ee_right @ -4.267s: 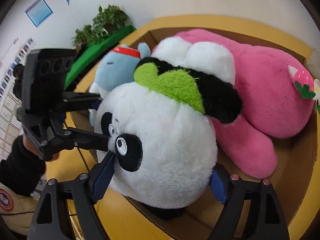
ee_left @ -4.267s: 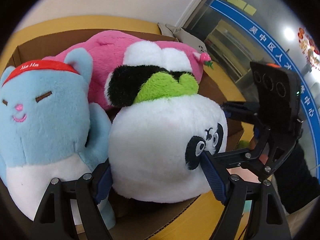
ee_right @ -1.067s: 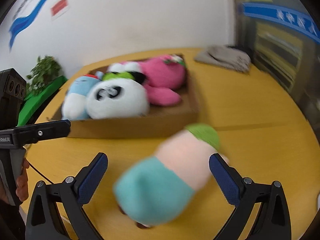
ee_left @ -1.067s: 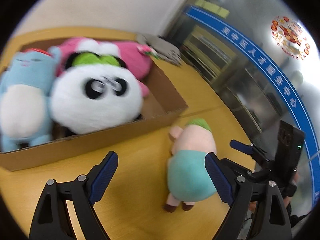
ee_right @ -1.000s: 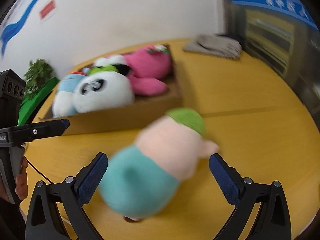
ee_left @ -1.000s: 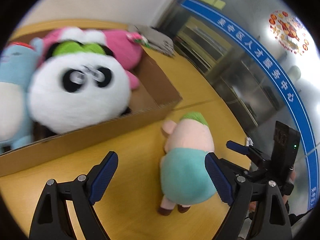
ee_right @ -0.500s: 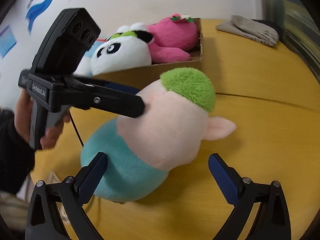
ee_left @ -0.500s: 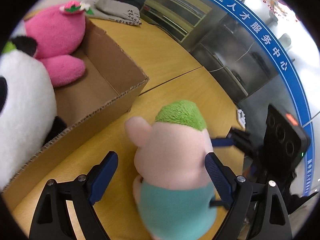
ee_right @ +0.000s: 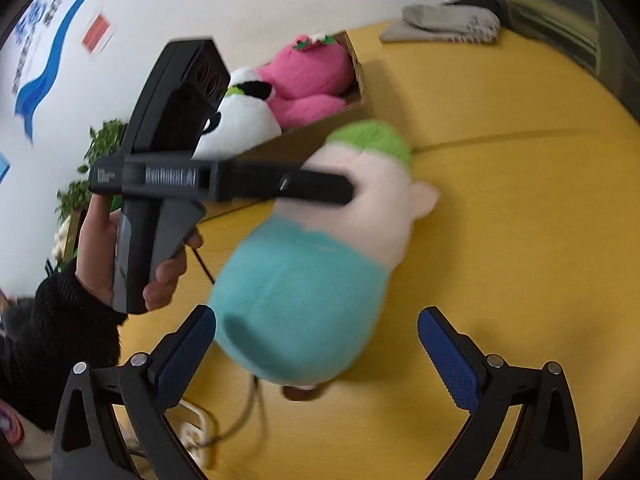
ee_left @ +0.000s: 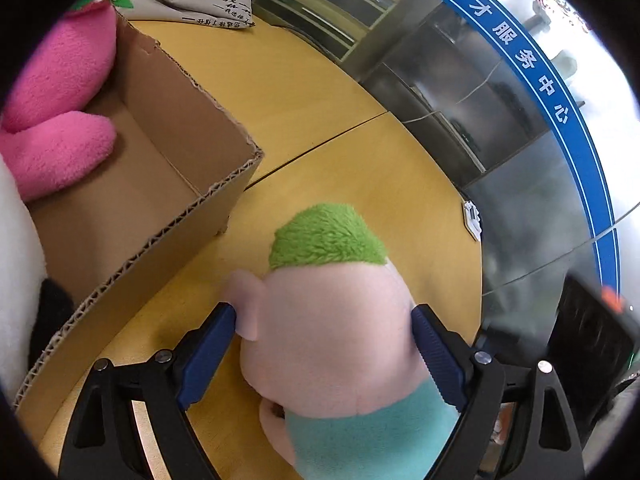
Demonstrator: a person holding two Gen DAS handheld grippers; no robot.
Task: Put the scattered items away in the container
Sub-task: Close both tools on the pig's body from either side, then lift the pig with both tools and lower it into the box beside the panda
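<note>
Pink toy [ee_left: 52,92] and panda [ee_right: 240,120] already lie in the box [ee_left: 192,128]; the pig [ee_left: 332,320], at 5 o'clock of it on the desk [ee_left: 320,92], remains, pinched in the left gripper [ee_left: 324,344] jaws, right gripper [ee_right: 316,348] jaws wide.

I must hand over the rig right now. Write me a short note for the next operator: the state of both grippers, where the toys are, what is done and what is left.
Left gripper: fingers closed on the head of the pig toy, which is still low over the table.
Right gripper: open, at the pig's teal body, not gripping.
Done: panda and pink toy lie in the box; free space remains at the box's near corner.
Left: lift the pig, place it in the box, release.
</note>
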